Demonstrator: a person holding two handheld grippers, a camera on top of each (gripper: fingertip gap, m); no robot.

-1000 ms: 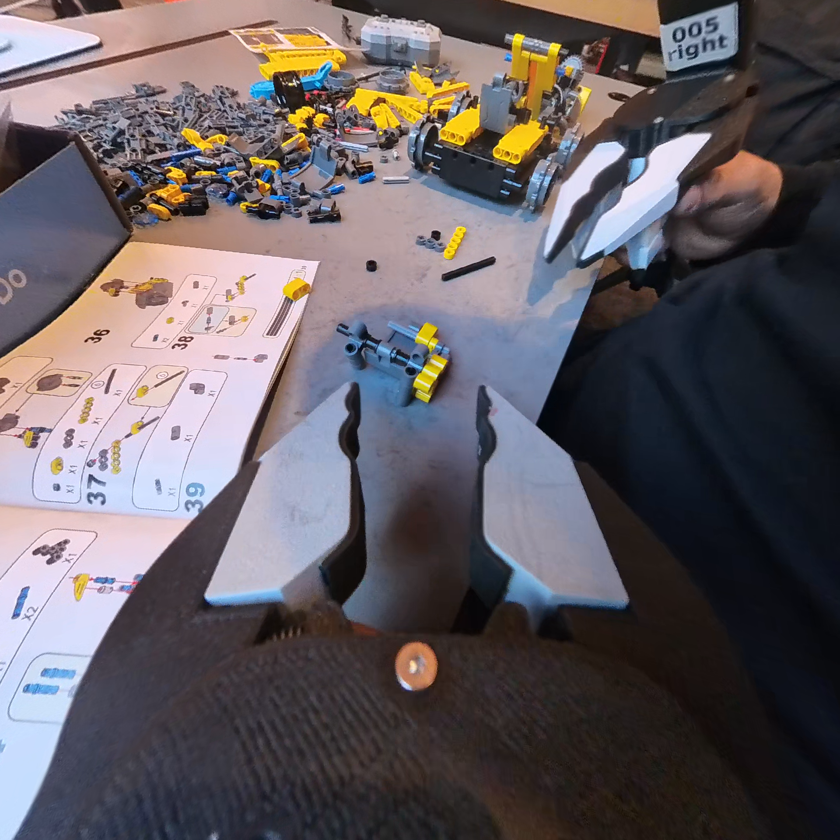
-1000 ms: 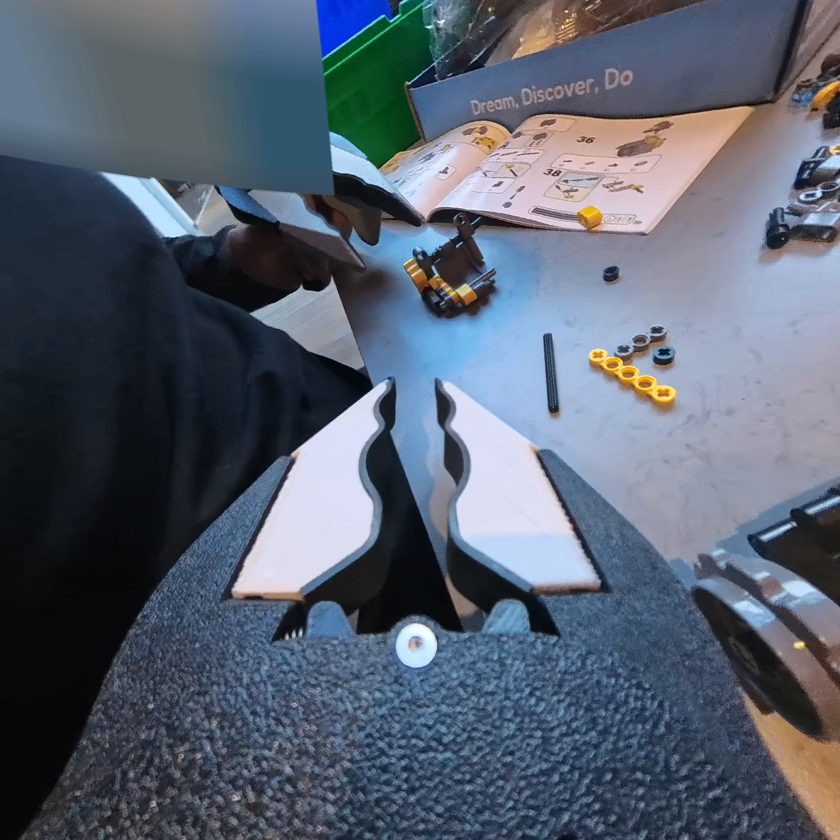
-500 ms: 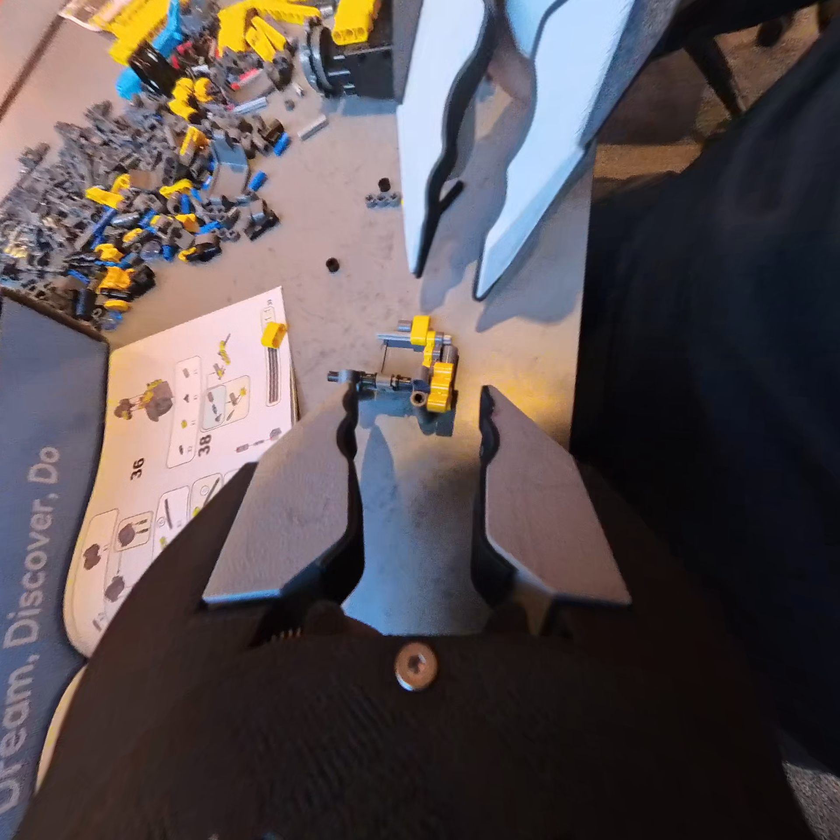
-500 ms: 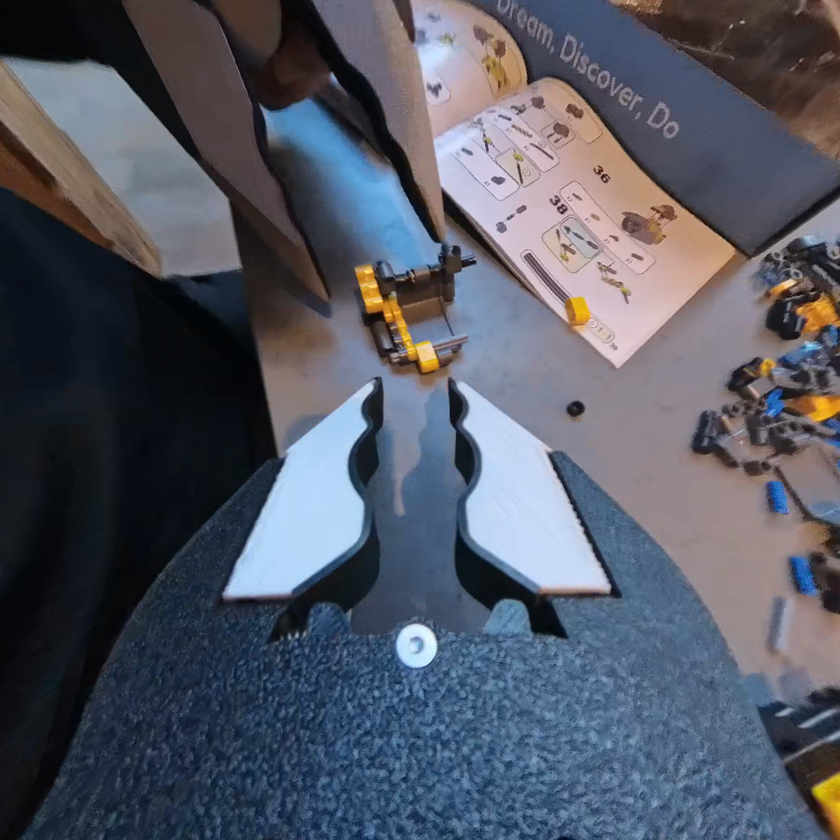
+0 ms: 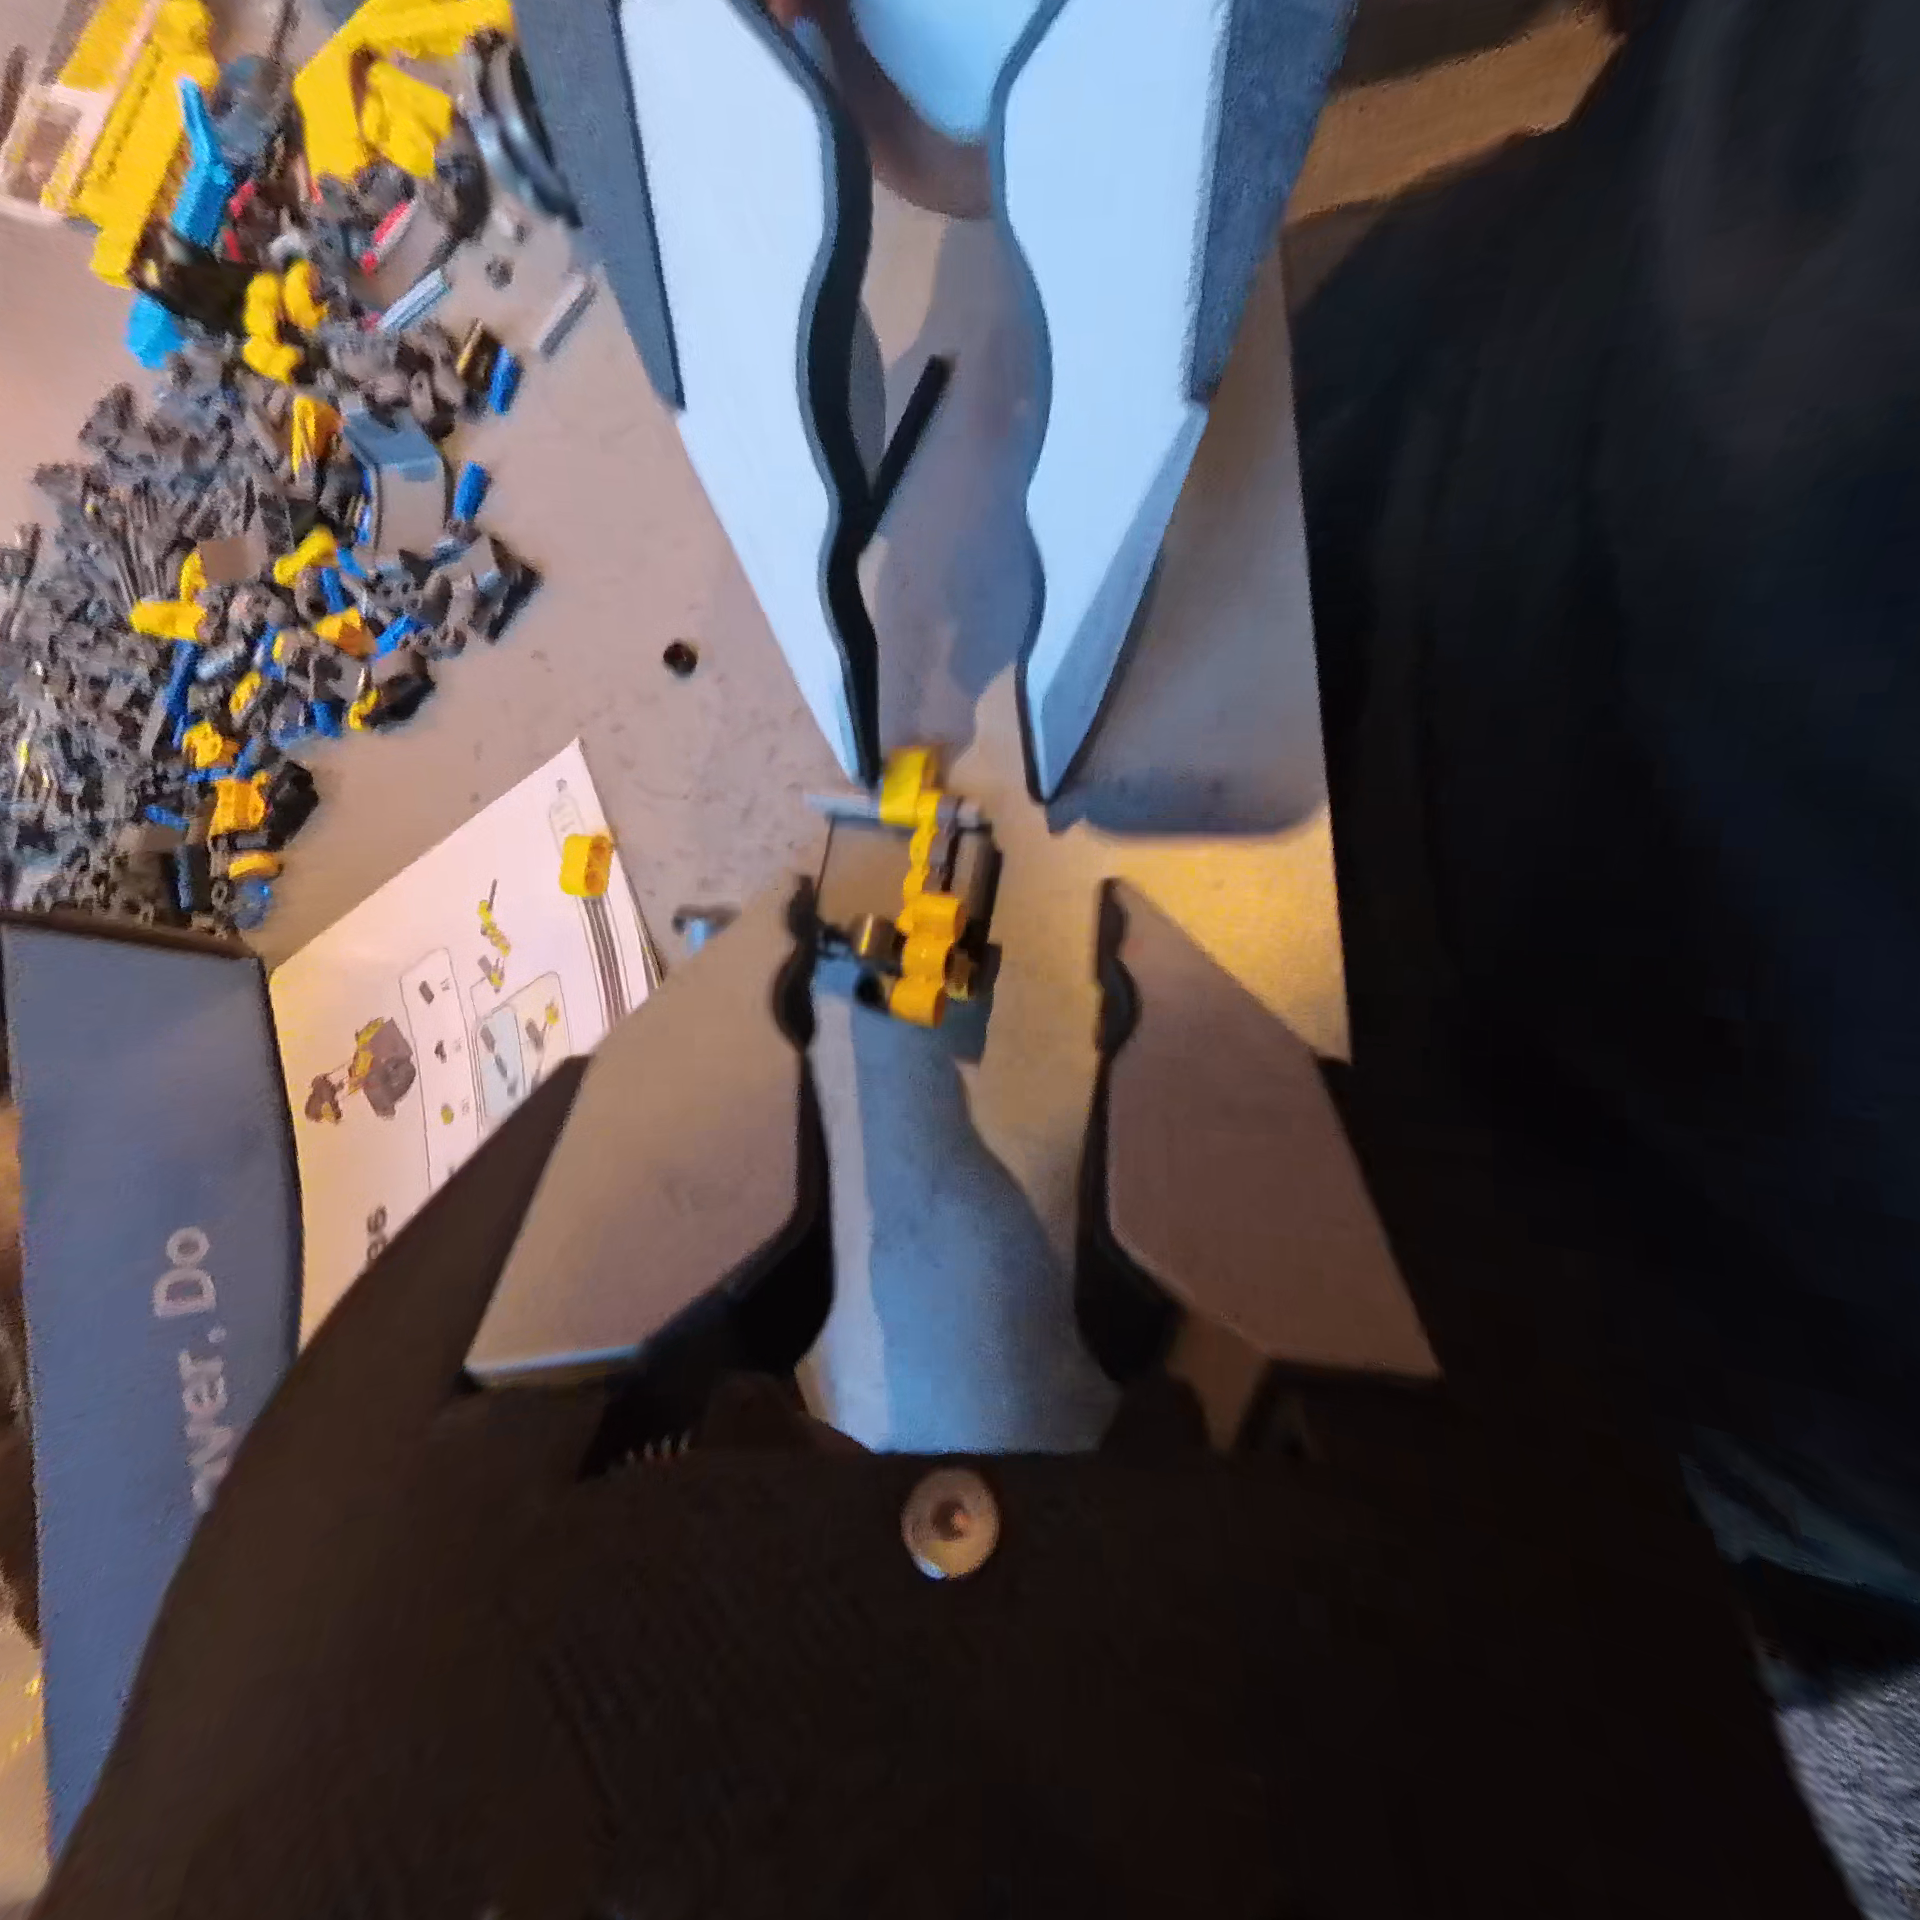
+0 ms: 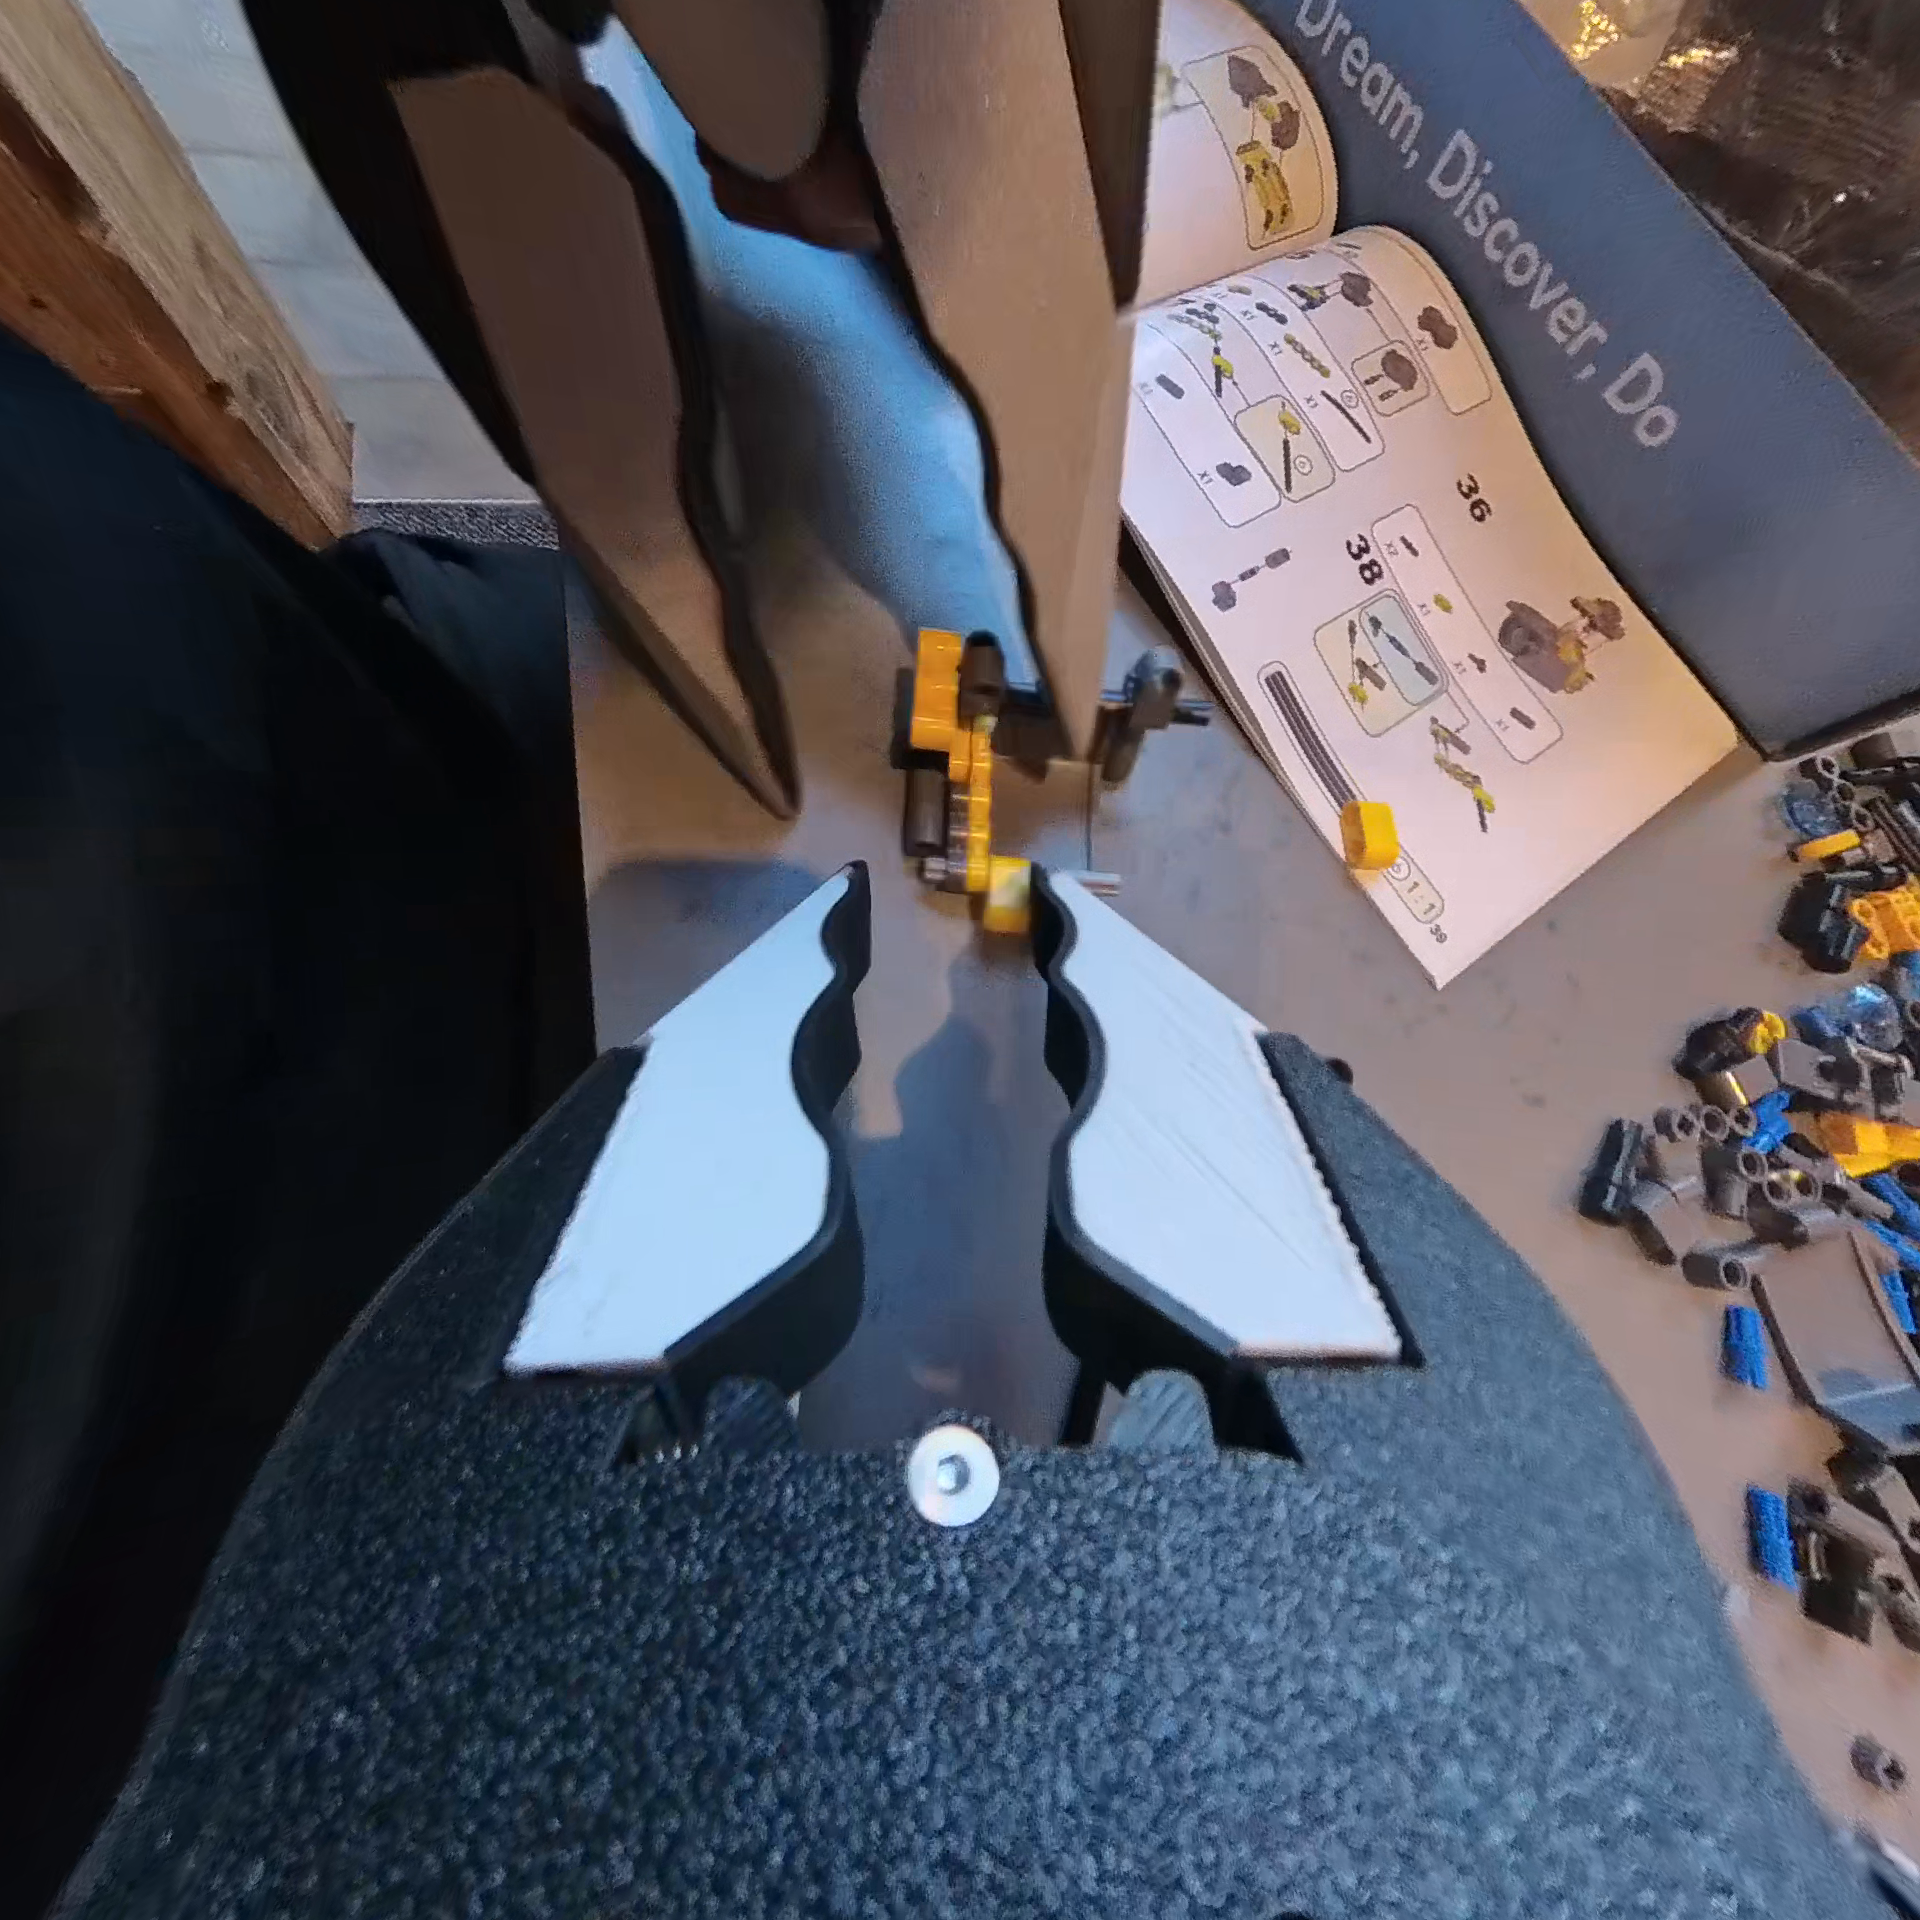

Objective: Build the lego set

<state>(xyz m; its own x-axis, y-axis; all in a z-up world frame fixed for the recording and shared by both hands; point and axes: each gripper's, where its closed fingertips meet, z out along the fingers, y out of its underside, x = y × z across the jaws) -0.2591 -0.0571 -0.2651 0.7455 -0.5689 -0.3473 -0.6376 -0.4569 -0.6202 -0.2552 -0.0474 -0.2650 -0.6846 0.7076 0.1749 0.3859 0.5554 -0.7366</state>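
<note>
Small grey-and-yellow plastic brick sub-assembly (image 5: pixel 920 914), lying on the grey tabletop (image 6: pixel 1195 997) between both tongs: probably light and stiff, pins likely popping loose under a squeeze, grey beam seeming the safest hold. Left gripper (image 5: pixel 951 961) spread and straddling it, grasping nothing; right gripper (image 6: pixel 951 899) also released, one tip nudging the yellow end. Farther off, blurring the loose brick pile (image 5: pixel 270 582); instruction booklet (image 6: pixel 1434 582) partly hidden.

The loose brick pile (image 5: pixel 239 582) is blurred, and seemingly cut off at the left edge.

Grey table (image 6: pixel 1195 997), open booklet (image 6: pixel 1455 623), small assembly (image 6: pixel 961 769), loose bricks (image 5: pixel 260 582), perhaps plastic
</note>
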